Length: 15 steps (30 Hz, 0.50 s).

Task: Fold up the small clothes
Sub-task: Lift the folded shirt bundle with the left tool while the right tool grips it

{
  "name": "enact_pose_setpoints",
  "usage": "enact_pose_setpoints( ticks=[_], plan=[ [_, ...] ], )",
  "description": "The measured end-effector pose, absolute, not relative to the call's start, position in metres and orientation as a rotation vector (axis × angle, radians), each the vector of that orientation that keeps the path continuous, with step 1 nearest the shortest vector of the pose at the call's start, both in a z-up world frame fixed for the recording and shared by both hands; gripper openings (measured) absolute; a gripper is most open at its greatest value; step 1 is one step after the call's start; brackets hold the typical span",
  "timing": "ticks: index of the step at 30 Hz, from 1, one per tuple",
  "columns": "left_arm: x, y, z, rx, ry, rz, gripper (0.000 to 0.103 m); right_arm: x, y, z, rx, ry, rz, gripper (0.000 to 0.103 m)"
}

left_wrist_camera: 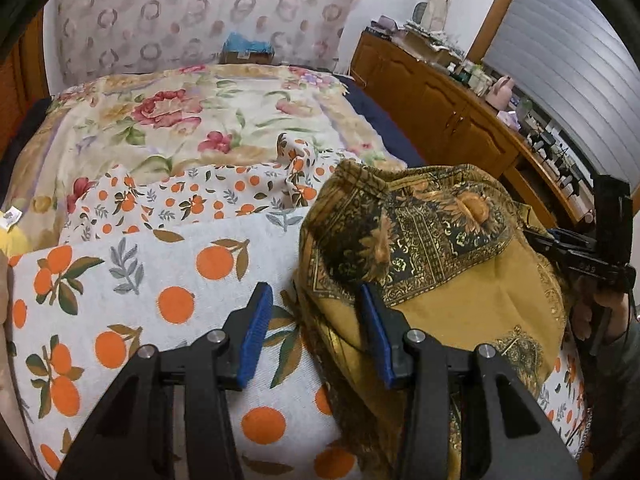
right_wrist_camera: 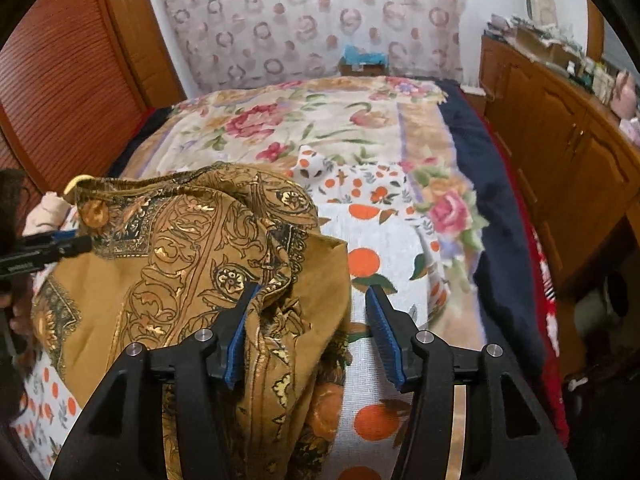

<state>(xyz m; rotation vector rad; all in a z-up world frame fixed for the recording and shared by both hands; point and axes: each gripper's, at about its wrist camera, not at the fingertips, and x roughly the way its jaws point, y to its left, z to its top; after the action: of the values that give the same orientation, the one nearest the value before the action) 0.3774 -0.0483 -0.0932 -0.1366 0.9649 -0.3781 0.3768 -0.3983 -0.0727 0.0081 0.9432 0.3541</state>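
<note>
**Mustard-gold garment heaped on the orange-print cloth**

The garment is a soft, thin piece in mustard brown, printed with dark panels, gold scrollwork, paisley medallions and a narrow ornamental border. It is not flat: it lies rumpled, with one patterned flap thrown back over a plain mustard area and its far edge standing up in a ridge of loose folds. In the right wrist view the same garment shows glinting gold curls and a fringed upper hem.

It rests on a white cloth with oranges and leaves, which covers the near part of a bed; beyond lies a floral bedspread with red and pink blooms. A wooden sideboard runs along the right, cluttered on top.

The left gripper stands with its jaws apart, nothing pinched; its right blue pad sits at the garment's left edge, the other over the orange print. The right gripper also has its jaws parted; folds of the garment lie between them against the left pad, while the right pad stands clear of the fabric.
</note>
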Motion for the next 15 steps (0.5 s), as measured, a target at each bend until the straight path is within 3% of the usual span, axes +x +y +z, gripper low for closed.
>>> enact_pose_setpoints(
  ticks=[5,7,9,11,13,15],
  plan=[
    [0.375,-0.051,-0.095,-0.139,0.960,-0.401,0.042,0.377,-0.400,-0.075,0.048,0.971,0.390,0.055],
    [0.376,-0.051,-0.096,-0.165,0.973,-0.439,0.026,0.376,-0.399,-0.075,0.053,0.977,0.409,0.055],
    [0.377,-0.051,-0.096,-0.180,0.978,-0.450,0.018,0.375,-0.397,-0.075,0.049,0.978,0.417,0.055],
    [0.377,-0.054,-0.095,-0.184,0.980,-0.476,0.006,0.373,-0.395,-0.076,0.050,0.981,0.442,0.047],
    [0.374,-0.055,-0.091,-0.172,0.971,-0.491,0.004,0.372,-0.391,-0.077,0.060,0.984,0.479,0.029],
    [0.369,-0.056,-0.081,-0.177,0.948,-0.506,0.003,0.368,-0.385,-0.073,0.028,0.973,0.499,0.018]
  ],
)
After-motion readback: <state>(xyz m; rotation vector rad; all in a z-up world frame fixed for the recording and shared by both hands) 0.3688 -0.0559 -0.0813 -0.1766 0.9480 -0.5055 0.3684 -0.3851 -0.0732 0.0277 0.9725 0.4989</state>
